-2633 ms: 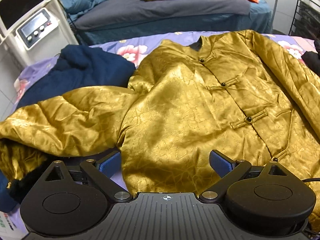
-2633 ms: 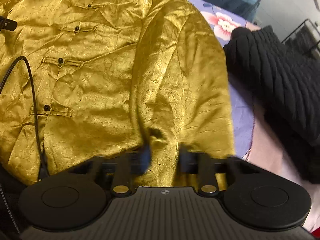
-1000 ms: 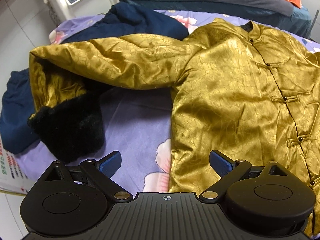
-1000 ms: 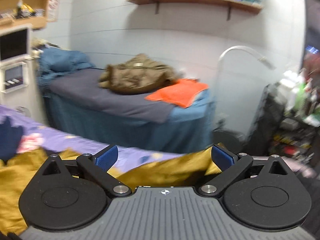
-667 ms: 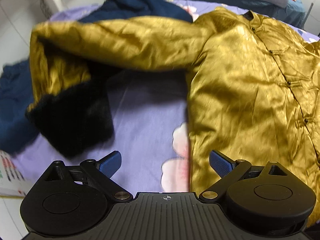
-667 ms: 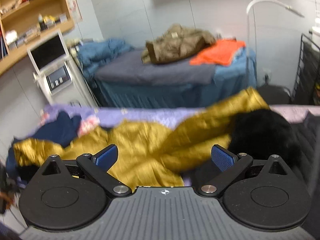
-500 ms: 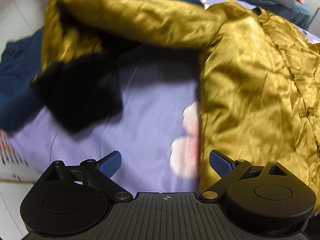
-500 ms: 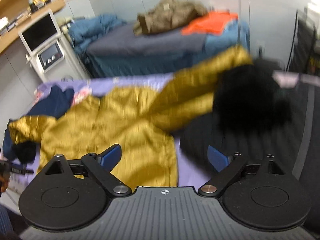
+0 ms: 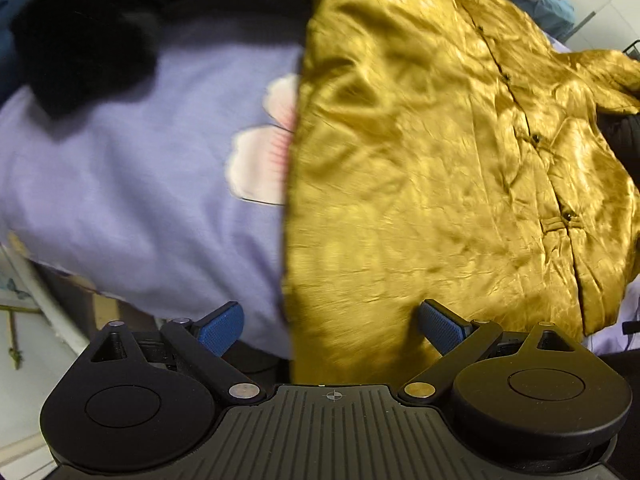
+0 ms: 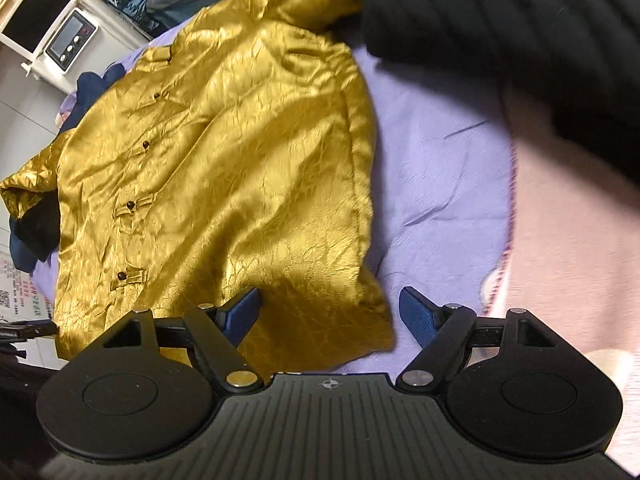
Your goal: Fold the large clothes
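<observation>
A gold satin jacket (image 9: 440,160) with black knot buttons lies face up on a purple flowered sheet (image 9: 120,184); it also shows in the right wrist view (image 10: 224,168). Its sleeves spread outward, and a black furry cuff (image 9: 80,36) lies at upper left. My left gripper (image 9: 332,326) is open, its jaws straddling the jacket's lower left hem corner. My right gripper (image 10: 330,316) is open, its jaws straddling the lower right hem corner. Neither holds cloth.
A black ribbed garment (image 10: 520,40) lies at the upper right on the bed. A dark blue garment (image 10: 92,84) lies beyond the jacket. A white machine with a screen (image 10: 52,28) stands at the far left. The bed edge (image 9: 72,280) is close by my left gripper.
Both grippers dropped toward the jacket's bottom hem, left to the left corner and right to the right corner. The right view swung down from the room to the bed. Both sleeves now lie spread outward.
</observation>
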